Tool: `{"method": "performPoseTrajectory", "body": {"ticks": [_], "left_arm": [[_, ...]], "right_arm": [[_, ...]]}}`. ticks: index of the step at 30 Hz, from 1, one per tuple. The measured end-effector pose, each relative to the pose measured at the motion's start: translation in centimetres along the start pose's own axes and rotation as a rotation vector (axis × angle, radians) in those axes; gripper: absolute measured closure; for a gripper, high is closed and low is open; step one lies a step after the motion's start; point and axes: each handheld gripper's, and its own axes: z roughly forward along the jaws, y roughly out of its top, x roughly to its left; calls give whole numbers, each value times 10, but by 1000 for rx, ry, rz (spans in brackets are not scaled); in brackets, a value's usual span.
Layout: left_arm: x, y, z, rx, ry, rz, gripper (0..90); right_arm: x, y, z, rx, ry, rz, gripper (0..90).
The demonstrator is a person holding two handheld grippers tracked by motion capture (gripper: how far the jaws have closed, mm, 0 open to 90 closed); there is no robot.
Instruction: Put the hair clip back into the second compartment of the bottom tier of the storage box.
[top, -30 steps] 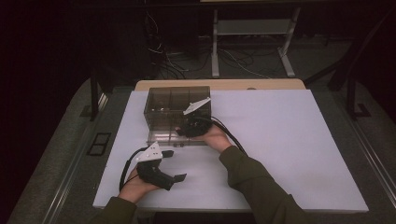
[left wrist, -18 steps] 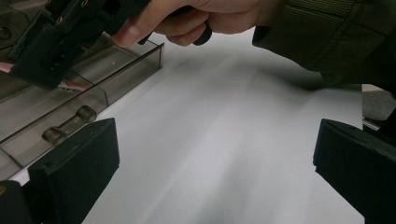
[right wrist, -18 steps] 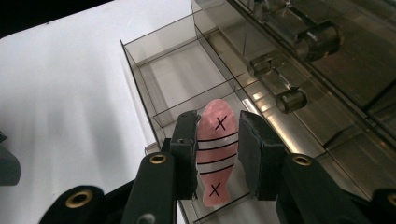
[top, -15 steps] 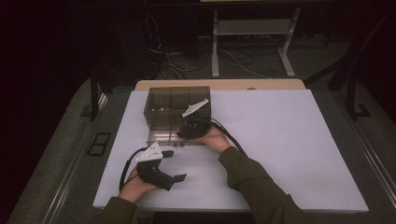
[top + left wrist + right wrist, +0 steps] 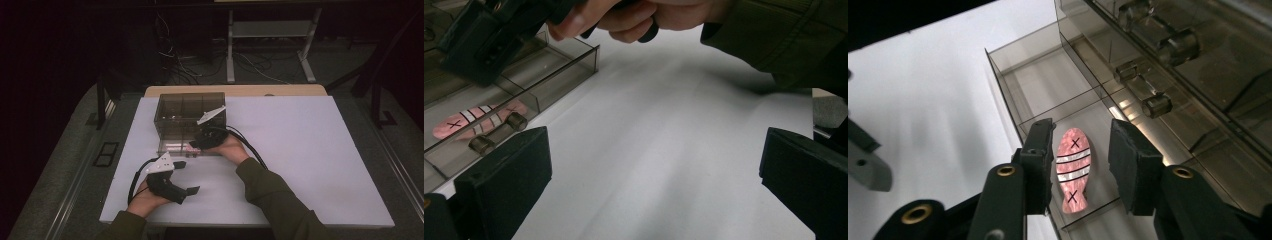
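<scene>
The pink fish (image 5: pixel 1072 170) lies flat on the floor of the drawer (image 5: pixel 1018 107), pulled out of the smoky case (image 5: pixel 190 117) toward the person. In the right gripper view its long axis runs 12 to 6 o'clock, parallel to the jaws, with a cross at each end and pale stripes between. It sits in the gap between the jaws of the right hand-held gripper (image 5: pixel 1080 167), at 12 o'clock from that gripper's body. The pads stand off both flanks, so the fish looks released rather than grasped. Those jaws have just been opening: in the earlier high view frames the gripper sat at the same place over the drawer, and neither hand has shifted since.

The right hand is by far the nearer. In the high view the left hand-held gripper (image 5: pixel 189 176) rests on the white counter (image 5: pixel 310 150) at about 7 o'clock from the drawer, well apart, jaws spread wide and empty. From its own view the fish (image 5: pixel 474 119) lies at 10 o'clock behind the drawer's clear wall, beside two small cylinders (image 5: pixel 499 132).

I judge the next move to be a straight pull back of the right gripper along the fish's axis.
</scene>
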Motion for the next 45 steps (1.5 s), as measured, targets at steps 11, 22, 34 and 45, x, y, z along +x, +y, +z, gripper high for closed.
{"method": "performPoseTrajectory", "body": {"ticks": [11,22,34,45], "left_arm": [[-1,1,2,3,7,-4,0],[1,-1,0,0,7,-8,0],[1,-1,-1,6,10,-4,0],[2,-2,0,7,14,-6,0]], "right_arm": [[-2,-12,-24,-45,17,17,487],[0,-22,-46,-70,-1,0,439],[3,-47,-75,-81,-79,-7,349],[0,-80,-110,-104,-146,27,278]]}}
